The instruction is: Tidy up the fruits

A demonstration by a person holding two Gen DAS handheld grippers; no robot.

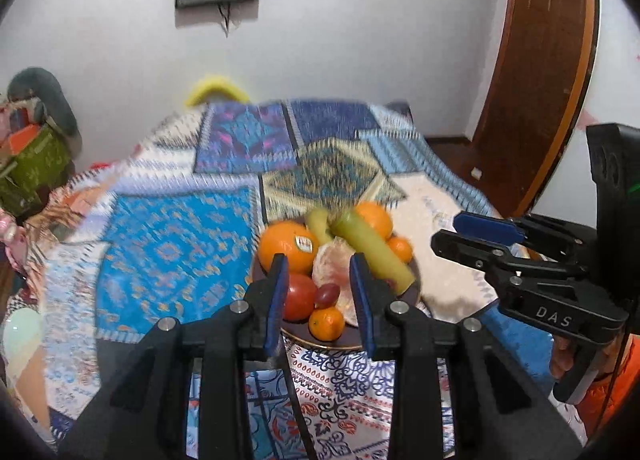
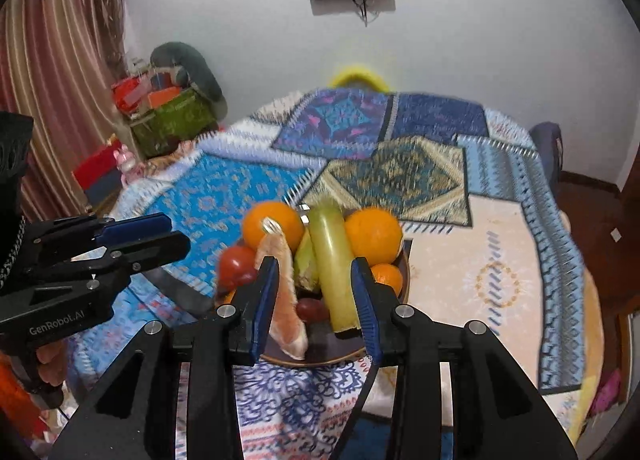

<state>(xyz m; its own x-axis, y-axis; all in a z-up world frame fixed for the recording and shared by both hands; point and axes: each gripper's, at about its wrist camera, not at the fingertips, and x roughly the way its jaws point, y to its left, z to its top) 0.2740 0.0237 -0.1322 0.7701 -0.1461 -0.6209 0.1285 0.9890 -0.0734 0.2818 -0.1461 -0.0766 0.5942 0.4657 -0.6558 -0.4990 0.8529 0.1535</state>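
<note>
A dark plate point(image 1: 340, 342) point(image 2: 320, 358) piled with fruit sits on a patterned tablecloth. It holds two large oranges point(image 1: 286, 246) point(image 2: 372, 234), green bananas point(image 1: 370, 250) point(image 2: 334, 260), a peeled grapefruit piece point(image 1: 332, 264) point(image 2: 286, 300), a red tomato point(image 1: 298, 296) point(image 2: 236, 264), a grape point(image 1: 327, 294) point(image 2: 310, 308) and small tangerines point(image 1: 326, 324) point(image 2: 386, 278). My left gripper point(image 1: 322, 288) point(image 2: 160, 232) is open and empty, just short of the plate's near side. My right gripper point(image 2: 316, 294) point(image 1: 460, 232) is open and empty, in front of the plate.
The round table is covered by a blue patchwork cloth point(image 1: 176, 244) point(image 2: 500, 280). A yellow chair back point(image 2: 356, 74) stands behind it. Cluttered boxes and bags point(image 2: 168, 112) sit at the far left by a curtain. A wooden door point(image 1: 540, 60) is at the right.
</note>
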